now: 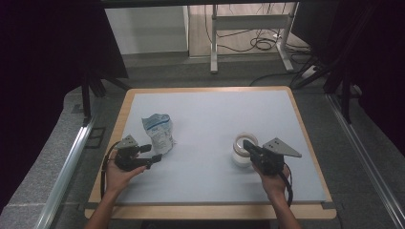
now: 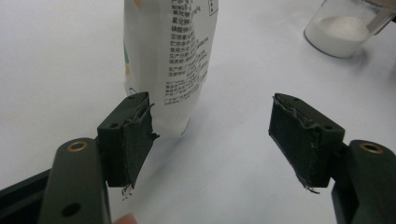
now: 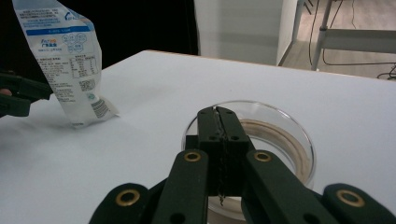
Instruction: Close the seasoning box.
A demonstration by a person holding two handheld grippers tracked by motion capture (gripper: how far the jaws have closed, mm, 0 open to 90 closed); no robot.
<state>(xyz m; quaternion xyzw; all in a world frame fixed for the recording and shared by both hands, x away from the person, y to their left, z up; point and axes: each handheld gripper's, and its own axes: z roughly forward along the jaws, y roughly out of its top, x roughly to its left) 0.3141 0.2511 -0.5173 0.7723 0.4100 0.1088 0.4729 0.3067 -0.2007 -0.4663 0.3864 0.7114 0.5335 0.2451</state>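
Observation:
A white and blue printed pouch (image 1: 160, 132) stands upright on the left of the white mat (image 1: 210, 114). My left gripper (image 1: 152, 154) lies just in front of it, open, with nothing between its pads; in the left gripper view the pouch (image 2: 173, 60) rises just beyond the left pad (image 2: 135, 140), apart from it. A clear glass jar (image 1: 242, 151) holding white powder stands at the right. My right gripper (image 1: 247, 144) is shut, its tips over the jar's open mouth. In the right gripper view the closed jaws (image 3: 218, 114) hide part of the jar's rim (image 3: 289, 140); nothing shows between them.
The mat lies on a wooden table with its edge (image 1: 210, 211) nearest the person. Behind the table stand a desk's metal legs (image 1: 214, 43) and floor cables (image 1: 262, 44). Dark curtains hang on both sides. The jar (image 2: 338, 30) appears at the left gripper view's top right.

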